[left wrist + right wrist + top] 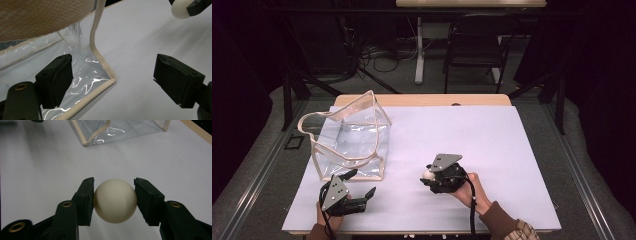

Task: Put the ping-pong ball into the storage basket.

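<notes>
A cream-white ball (pixel 115 200) sits squeezed between the two black jaws of my right gripper (pixel 114 201), which is shut on it just above the white table cover. From above, that gripper (pixel 429 176) is at centre front with the ball (pixel 427 174) peeking out at its left tip. A clear plastic tote bag (pixel 349 140) with beige trim and handles stands open at the left. My left gripper (pixel 361 184) is open by the bag's near corner (pixel 111 78), one jaw against the clear wall. The ball (pixel 180 10) shows at the top right of the left gripper view.
The white table cover (pixel 492 135) has free room to the right and behind the grippers. The wooden table edge (pixel 422 100) runs along the back. Beyond it stand a chair (pixel 474 45) and a table leg (pixel 419 50) with cables on the floor.
</notes>
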Available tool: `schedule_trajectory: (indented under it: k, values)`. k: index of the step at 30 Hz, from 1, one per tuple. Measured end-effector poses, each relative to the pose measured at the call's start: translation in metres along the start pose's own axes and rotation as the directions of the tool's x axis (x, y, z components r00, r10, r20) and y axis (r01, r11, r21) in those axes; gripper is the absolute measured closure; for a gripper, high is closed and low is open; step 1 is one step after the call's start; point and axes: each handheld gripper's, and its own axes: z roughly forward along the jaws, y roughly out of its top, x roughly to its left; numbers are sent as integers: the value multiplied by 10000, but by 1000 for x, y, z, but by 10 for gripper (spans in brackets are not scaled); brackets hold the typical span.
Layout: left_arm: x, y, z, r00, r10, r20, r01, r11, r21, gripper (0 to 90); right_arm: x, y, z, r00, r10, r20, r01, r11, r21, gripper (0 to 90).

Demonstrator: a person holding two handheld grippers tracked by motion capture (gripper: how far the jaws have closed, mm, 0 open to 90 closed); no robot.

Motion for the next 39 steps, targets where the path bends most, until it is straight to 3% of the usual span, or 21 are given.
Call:
schedule_trajectory:
  k: [20, 39]
  values:
    - [0, 0, 0, 10000, -12, 11, 12, 10000, -7, 159, -1, 9, -15, 9998, -41, 177, 49, 9990, -441, 511]
    - [0, 0, 0, 10000, -5, 28, 5, 10000, 0, 159, -5, 12, -19, 9995, -18, 331, 35, 9987, -507, 511]
